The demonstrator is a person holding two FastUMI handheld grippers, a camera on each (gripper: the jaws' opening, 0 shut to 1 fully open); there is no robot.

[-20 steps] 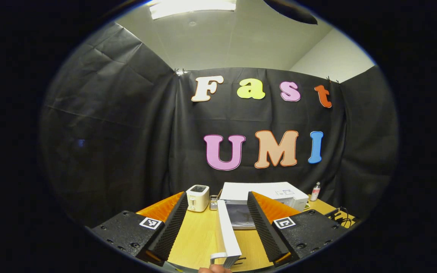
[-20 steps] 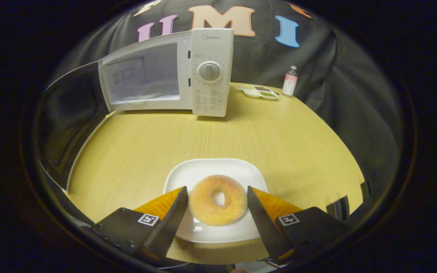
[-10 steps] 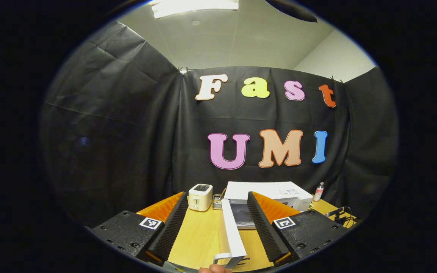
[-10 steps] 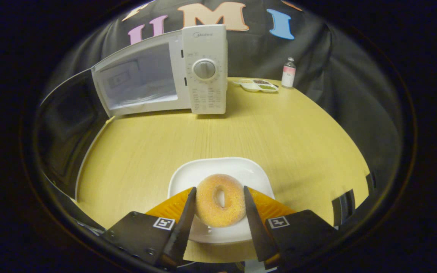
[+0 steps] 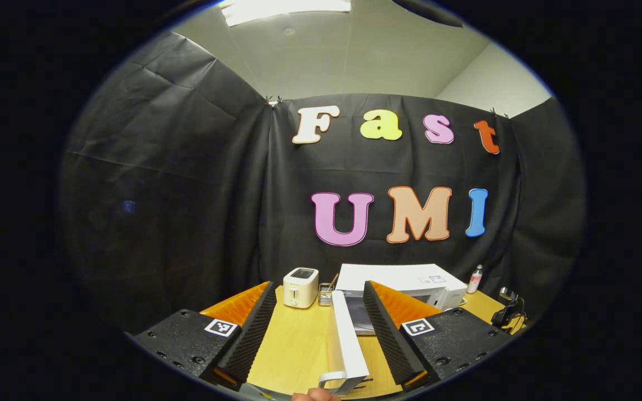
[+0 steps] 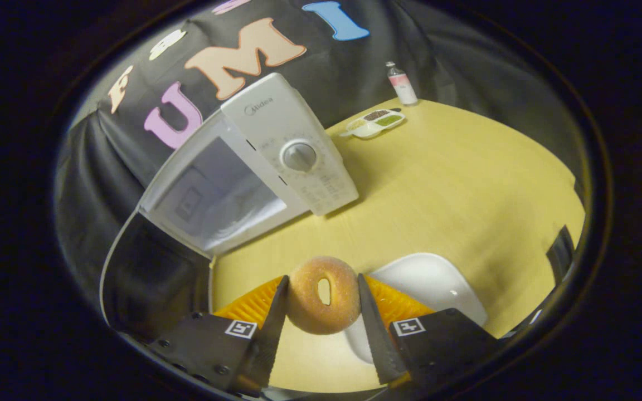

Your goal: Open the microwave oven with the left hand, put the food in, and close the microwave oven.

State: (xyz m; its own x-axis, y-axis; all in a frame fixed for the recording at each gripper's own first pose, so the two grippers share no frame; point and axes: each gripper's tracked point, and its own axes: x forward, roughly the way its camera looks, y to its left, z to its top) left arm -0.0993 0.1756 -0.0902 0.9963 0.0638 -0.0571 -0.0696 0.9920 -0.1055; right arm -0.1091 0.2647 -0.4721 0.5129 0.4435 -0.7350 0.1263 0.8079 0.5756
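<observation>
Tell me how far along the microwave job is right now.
Done: the microwave stands open, its door swung out between the fingers of the open left tool. In hand: the right tool is shut on the donut, lifted off the plate. Left: put the donut inside and close the door.

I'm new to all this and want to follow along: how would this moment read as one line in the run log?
microwave: door open | right gripper: shut on doughnut, lifted off white plate | left gripper: open, door edge between fingers

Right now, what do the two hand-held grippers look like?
Left hand-held gripper and right hand-held gripper match: black bolted bodies, each carrying two square black-and-white fiducial tags, with ribbed wedge-shaped fingers. No cables or sleeves visible.
</observation>
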